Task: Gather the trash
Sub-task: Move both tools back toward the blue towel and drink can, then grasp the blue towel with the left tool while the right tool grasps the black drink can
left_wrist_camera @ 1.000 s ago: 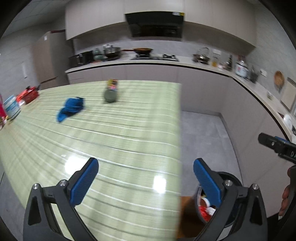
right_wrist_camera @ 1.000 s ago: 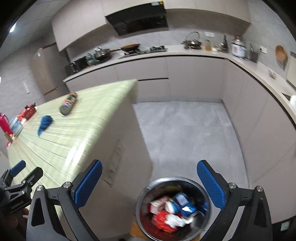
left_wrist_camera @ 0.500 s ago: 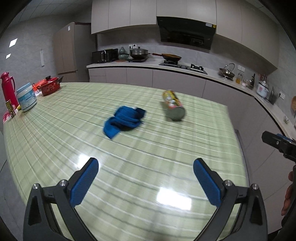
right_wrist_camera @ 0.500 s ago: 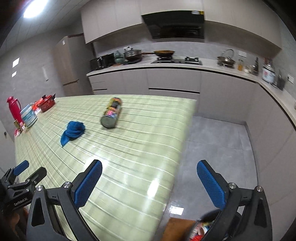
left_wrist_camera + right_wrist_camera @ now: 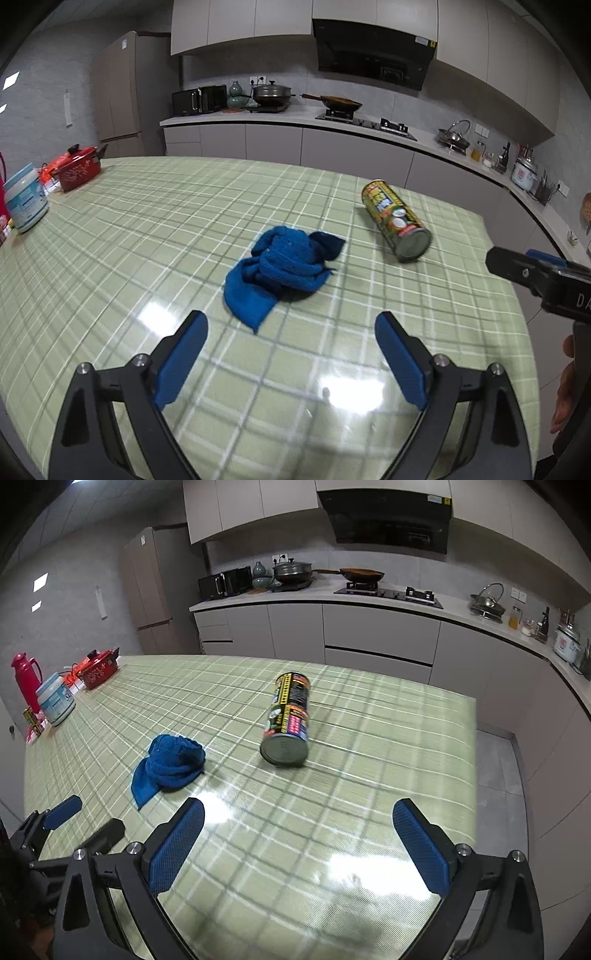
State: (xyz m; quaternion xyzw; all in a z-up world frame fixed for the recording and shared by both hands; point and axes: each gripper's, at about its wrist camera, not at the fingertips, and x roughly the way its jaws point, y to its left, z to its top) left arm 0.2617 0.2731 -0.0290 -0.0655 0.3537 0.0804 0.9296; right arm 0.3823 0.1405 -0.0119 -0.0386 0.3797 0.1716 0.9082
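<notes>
Can (image 5: 397, 221), yellow-labelled and tipped on its side, on the green checked table (image 5: 110, 258). Lay with its metal end turned toward both cameras, near the table's right edge. Sat to the right of a crumpled blue cloth (image 5: 284, 266), close by but not touching it. Appeared in the right wrist view (image 5: 286, 716) with a darker printed side showing, ahead of the fingers and a little left of centre.

Left gripper (image 5: 290, 321): held above the table surface, released, blue pads spread wide with nothing between them. Pointed roughly at the cloth, whose lowest corner fell just beyond the gap between the fingertips. Showed up again at the lower left of the right wrist view (image 5: 74, 823), beside the cloth (image 5: 171, 764).

Right gripper (image 5: 298, 808): likewise released, jaws wide apart and empty, hovering over the near part of the table, well short of the can. Reached into the left wrist view from the right edge (image 5: 535, 273) as a black body with a blue tip.

At the far left end of the table: red pot (image 5: 79, 168), white tub (image 5: 24, 197), red thermos (image 5: 26, 681). Behind, along the kitchen counter (image 5: 314, 596): wok (image 5: 362, 575) on the hob.
</notes>
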